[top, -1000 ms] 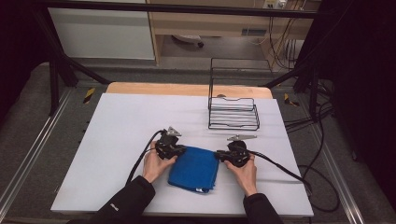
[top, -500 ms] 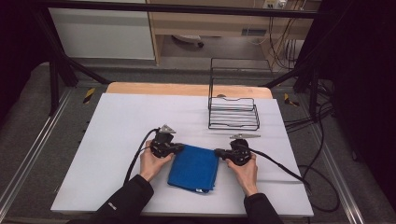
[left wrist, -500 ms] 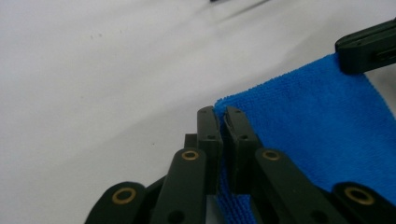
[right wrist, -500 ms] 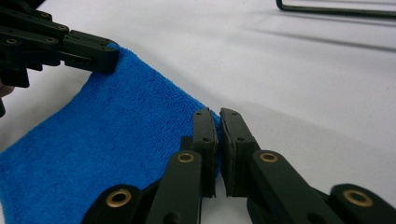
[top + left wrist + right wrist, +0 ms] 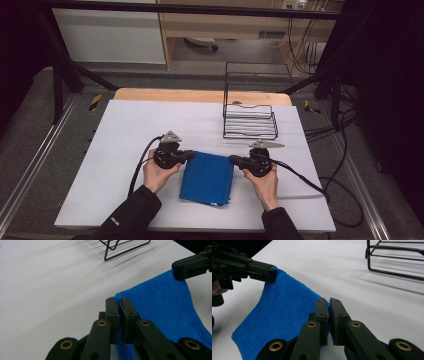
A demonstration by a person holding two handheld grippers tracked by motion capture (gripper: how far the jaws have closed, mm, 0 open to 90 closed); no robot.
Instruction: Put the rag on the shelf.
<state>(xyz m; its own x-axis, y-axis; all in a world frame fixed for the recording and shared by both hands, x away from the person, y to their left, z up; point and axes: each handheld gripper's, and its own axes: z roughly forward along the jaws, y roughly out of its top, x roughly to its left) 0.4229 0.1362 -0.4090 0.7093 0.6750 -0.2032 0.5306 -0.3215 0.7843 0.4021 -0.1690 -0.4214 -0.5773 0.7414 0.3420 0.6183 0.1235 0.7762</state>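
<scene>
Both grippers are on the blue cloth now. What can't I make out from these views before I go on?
- Left gripper view: the blue cloth's near end is cut off by the bottom edge and hidden behind the jaws.
- Right gripper view: the wire rack is cut off by the top and right edges.
- High view: the jaw tips and the pinched corners are too small to judge how much cloth each holds.

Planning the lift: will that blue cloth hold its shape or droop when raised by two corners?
The blue cloth will probably droop: it already sags between the left claw and right claw. Its fuzzy pile suggests it is light and unlikely to slip.
</scene>
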